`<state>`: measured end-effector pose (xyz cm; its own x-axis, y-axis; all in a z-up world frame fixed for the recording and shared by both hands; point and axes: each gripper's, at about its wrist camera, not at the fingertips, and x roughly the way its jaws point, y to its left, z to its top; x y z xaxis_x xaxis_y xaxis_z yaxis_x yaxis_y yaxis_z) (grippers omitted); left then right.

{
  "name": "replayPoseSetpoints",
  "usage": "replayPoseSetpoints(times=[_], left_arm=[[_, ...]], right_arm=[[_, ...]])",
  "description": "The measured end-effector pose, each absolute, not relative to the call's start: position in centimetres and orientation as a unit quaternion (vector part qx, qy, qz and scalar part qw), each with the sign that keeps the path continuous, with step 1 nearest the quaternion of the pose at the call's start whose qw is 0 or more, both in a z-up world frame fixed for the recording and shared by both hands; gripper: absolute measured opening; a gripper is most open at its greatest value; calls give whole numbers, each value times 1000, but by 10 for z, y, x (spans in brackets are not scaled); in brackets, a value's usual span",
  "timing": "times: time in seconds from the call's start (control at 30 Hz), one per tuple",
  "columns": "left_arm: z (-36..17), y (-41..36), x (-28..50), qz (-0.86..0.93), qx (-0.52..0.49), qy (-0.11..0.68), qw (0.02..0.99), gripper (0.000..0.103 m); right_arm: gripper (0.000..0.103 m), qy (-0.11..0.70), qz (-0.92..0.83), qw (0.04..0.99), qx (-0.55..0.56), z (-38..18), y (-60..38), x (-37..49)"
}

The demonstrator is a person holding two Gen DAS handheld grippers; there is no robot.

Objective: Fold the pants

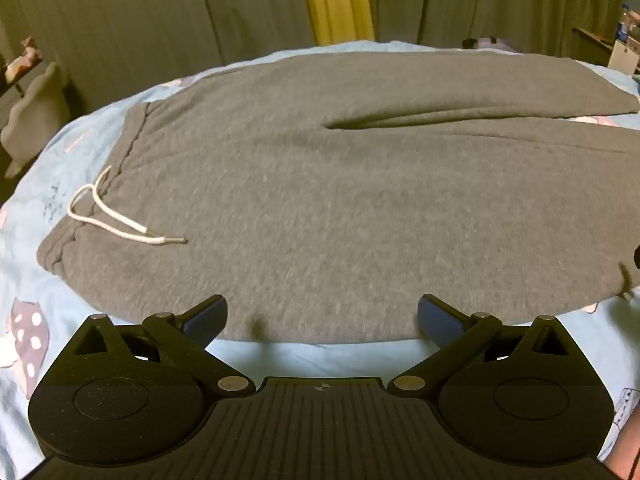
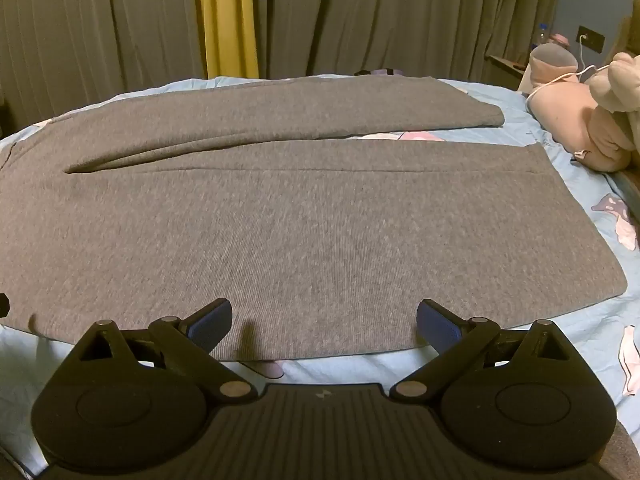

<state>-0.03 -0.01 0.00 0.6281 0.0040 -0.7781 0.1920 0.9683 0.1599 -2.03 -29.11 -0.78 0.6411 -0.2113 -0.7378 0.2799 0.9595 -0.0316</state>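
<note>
Gray pants lie spread flat on a blue patterned bedsheet, waistband and white drawstring at nine o'clock, legs running toward three. The left gripper and right gripper hover at the six o'clock hem edge, fingers wide, holding nothing. Bare sheet borders every side; plush toys crowd two o'clock.

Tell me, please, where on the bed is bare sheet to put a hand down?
Bare blue sheet runs along the near edge of the grey pants, and beyond the leg cuffs on the right. A narrow wedge shows between the two legs. It is crowded by the pink plush toys.
</note>
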Motion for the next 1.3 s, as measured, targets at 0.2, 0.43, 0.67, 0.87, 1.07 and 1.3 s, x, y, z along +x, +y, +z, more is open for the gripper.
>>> replayPoseSetpoints(times=[0.2, 0.43, 0.67, 0.87, 1.07, 1.3], left_arm=[[1, -1, -4, -54, 114, 429, 894, 103], [1, 1, 0, -54, 113, 434, 892, 103], [1, -2, 0, -54, 115, 438, 890, 103], [10, 0, -5, -61, 106, 431, 894, 103], [44, -2, 1, -74, 49, 407, 909, 103], [67, -33, 68, -5, 33, 355, 934, 103]], right_arm=[[99, 402, -136, 905, 43, -8, -291, -21], [99, 402, -132, 905, 40, -8, -291, -20], [99, 400, -127, 907, 45, -8, -291, -20], [99, 404, -120, 905, 57, -6, -294, -16], [99, 430, -119, 890, 97, -17, -315, 8], [99, 461, -140, 854, 193, -47, -358, 40]])
